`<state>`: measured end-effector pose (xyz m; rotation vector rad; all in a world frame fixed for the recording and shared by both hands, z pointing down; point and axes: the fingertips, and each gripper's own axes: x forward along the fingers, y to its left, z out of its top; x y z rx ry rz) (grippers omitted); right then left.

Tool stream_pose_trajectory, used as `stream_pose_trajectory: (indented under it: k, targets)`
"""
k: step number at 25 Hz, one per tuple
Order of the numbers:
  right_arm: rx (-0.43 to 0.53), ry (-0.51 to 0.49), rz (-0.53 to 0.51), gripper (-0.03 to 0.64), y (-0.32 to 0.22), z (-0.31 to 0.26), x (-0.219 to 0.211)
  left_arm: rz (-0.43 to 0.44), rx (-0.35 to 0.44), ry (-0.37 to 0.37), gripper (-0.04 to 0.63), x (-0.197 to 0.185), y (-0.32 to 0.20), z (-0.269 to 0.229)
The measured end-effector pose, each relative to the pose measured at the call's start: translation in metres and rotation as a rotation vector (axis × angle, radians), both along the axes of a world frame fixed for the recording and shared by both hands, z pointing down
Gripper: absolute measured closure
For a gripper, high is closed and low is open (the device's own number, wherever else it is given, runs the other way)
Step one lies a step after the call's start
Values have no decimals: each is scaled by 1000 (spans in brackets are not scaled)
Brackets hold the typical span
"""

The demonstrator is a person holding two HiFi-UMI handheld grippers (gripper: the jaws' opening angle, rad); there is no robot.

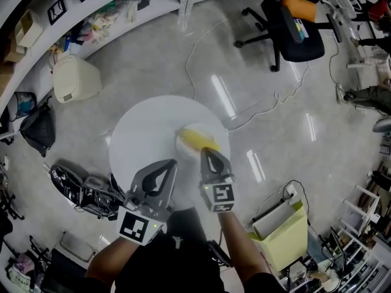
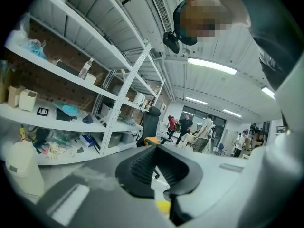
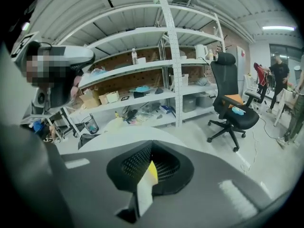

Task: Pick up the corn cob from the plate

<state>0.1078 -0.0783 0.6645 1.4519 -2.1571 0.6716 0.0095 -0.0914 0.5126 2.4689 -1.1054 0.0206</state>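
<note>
Presently the right gripper (image 1: 206, 152), clenched empty, is hovering with the corn cob (image 1: 198, 139) just ahead; the left gripper (image 1: 172, 163) is hanging alongside, clenched.

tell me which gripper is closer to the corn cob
the right gripper: its tip is just short of the yellow corn cob, while the left gripper is further off, down to the corn's left.

The left grey plastic tongs (image 1: 171, 163) and the right grey plastic tongs (image 1: 207, 152) each frame a dark teardrop opening lined with ribbed black padding. Each carries a white cube with black square markers, the left cube (image 1: 135, 226) and the right cube (image 1: 221, 195), with a tiny green light nearby. The person wears a black top (image 1: 165, 258).
</note>
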Motion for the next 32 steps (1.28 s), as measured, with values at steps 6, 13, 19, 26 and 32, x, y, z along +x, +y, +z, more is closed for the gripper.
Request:
stream_pose_trajectory:
  k: [6,13,19,26,32]
  targets:
    - [-69,71,-72,607,-2,19,0,5,-7,-4,594,3,-4,5]
    - [-132,174,-200,517,0,44,-6,1,-19,-2,594,2,-6,12]
    - [-183,292,-360,415,5,63,-13,-4,-24,2,594,2,-7,15]
    - [-204,349,-473,336,2,74,-17,-11,-39,0,594,-1,-7,21]
    - [-236,363,-555,314,0,86,-22,-5,-45,-2,594,0,-6,24]
